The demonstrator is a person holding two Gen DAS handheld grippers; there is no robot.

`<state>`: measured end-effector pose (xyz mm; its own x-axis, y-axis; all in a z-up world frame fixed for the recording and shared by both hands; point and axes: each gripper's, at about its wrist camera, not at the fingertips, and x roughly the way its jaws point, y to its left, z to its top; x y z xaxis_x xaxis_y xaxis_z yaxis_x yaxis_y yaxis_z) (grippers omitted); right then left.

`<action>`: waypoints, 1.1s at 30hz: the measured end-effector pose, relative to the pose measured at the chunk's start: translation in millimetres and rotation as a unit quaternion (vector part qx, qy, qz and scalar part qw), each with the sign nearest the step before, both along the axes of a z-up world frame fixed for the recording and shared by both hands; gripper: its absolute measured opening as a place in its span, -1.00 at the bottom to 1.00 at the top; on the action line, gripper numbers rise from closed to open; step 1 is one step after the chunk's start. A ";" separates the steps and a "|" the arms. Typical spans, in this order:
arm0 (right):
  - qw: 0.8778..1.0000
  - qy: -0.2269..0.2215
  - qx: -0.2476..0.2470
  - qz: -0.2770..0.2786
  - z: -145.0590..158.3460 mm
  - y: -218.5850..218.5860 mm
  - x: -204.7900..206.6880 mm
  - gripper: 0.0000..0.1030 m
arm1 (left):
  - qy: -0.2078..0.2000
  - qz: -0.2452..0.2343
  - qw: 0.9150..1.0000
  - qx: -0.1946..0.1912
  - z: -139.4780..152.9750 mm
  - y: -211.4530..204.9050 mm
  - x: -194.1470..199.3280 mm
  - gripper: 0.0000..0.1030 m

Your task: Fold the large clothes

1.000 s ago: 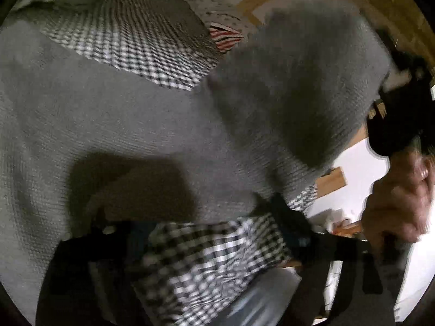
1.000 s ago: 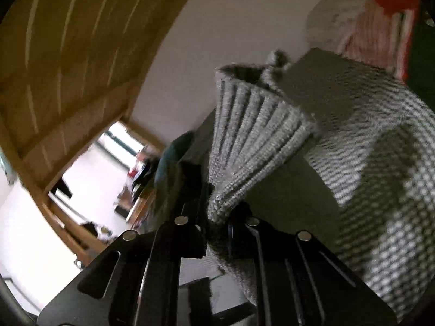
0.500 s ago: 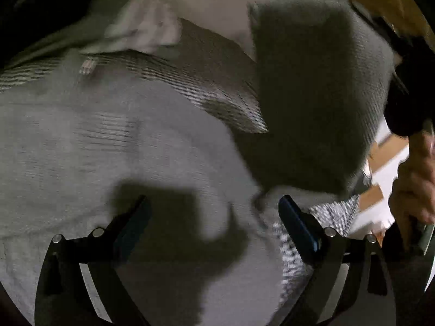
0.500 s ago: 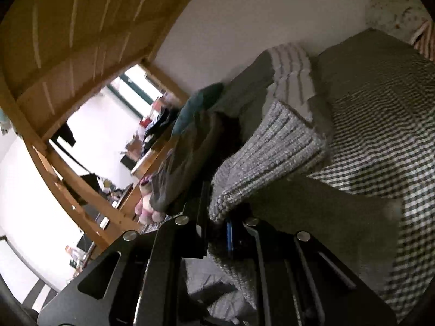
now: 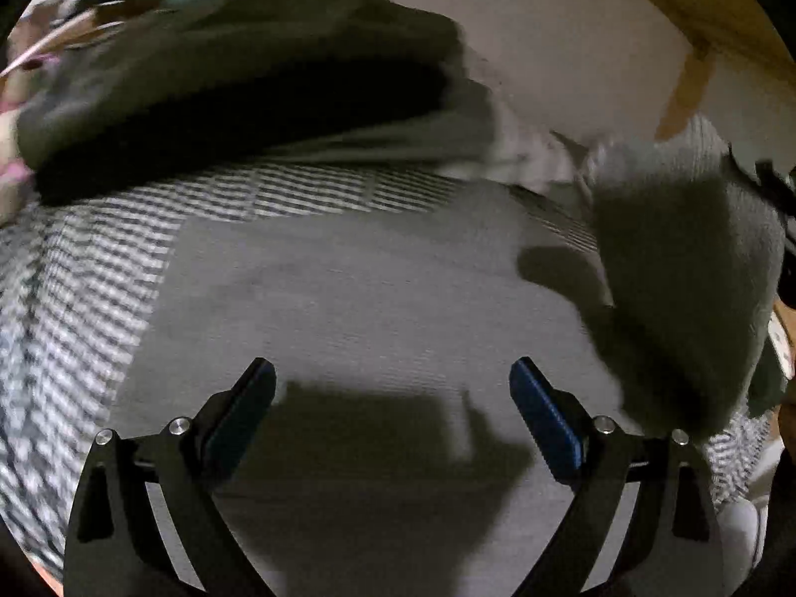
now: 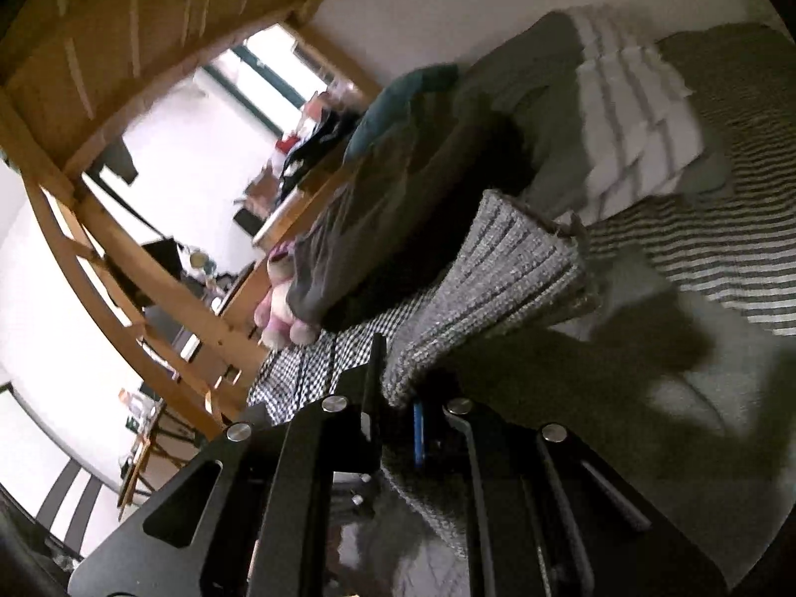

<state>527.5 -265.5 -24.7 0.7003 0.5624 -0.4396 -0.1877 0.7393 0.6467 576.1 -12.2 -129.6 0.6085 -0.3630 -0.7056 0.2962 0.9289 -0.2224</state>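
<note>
A grey knitted sweater lies spread on a black-and-white checked bed cover. My left gripper hovers over the sweater's body, wide open with nothing between its blue pads. In the right wrist view my right gripper is shut on the ribbed edge of the sweater, which stands up out of its jaws. That lifted part of the sweater hangs at the right in the left wrist view.
Dark green and black bedding is heaped at the far end of the bed, with a striped pale cloth beside it. A pink soft toy sits at the bed's edge. Wooden bed-frame beams rise on the left.
Both grippers have swept along the bed toward the heap of dark bedding. The right one carried the sweater's ribbed edge with it. The left gripper has opened wider over the sweater.
</note>
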 end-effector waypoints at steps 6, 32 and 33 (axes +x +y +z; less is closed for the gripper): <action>0.997 0.044 -0.052 0.038 -52.2 84.7 45.7 -0.82 | 0.001 0.065 0.998 -0.022 -6.6 66.2 12.2 0.81; 0.945 0.139 -0.266 -0.128 -82.3 15.7 -17.3 0.93 | -0.005 -0.055 0.997 0.056 -9.0 -61.3 20.2 0.83; 0.937 0.179 -0.266 -0.139 -99.1 4.6 -18.6 0.93 | 0.008 -0.055 0.996 0.077 -19.1 -70.8 23.8 0.83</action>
<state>508.9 -260.9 -123.8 0.5407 0.0137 -0.8411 0.2193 0.9630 0.1566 599.9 -82.9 -148.8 0.5589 -0.3138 -0.7676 0.3948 0.9147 -0.0865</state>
